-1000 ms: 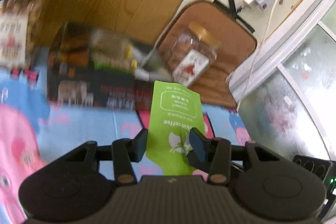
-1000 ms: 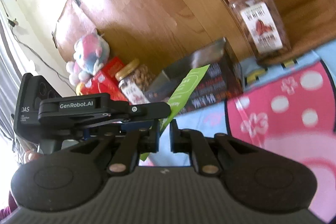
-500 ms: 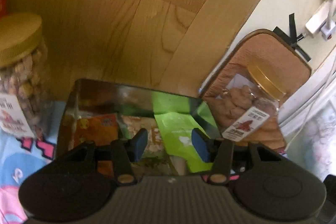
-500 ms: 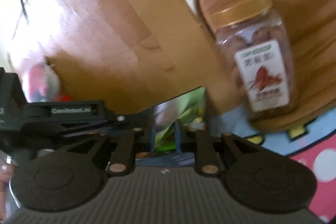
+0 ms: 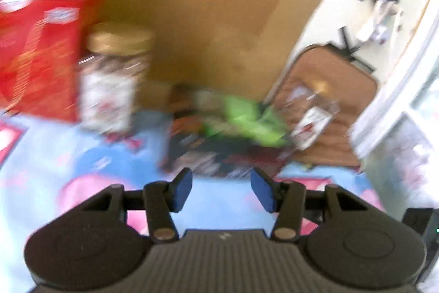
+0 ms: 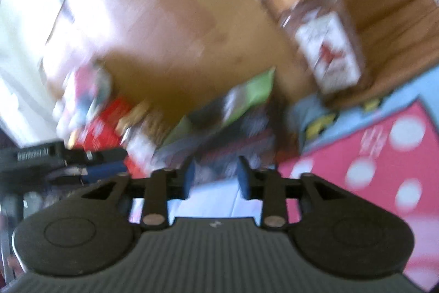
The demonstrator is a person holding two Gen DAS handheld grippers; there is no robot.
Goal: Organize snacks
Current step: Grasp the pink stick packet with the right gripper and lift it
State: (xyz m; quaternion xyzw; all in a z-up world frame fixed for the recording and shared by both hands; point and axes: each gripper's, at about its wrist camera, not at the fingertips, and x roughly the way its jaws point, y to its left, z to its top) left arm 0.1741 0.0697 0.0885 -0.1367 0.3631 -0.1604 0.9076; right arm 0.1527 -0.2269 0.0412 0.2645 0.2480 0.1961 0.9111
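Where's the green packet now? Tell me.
The green packet sits in the dark open box, centre of the left wrist view, between the gold-lidded jar on the left and the tilted jar on the right.

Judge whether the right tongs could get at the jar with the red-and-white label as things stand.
Probably yes: the right tongs are opening and empty, and the jar stands upright beside the box, nothing between.

left wrist: faces dark box (image 5: 219, 139) | right wrist: near, same dark box (image 6: 233, 128)
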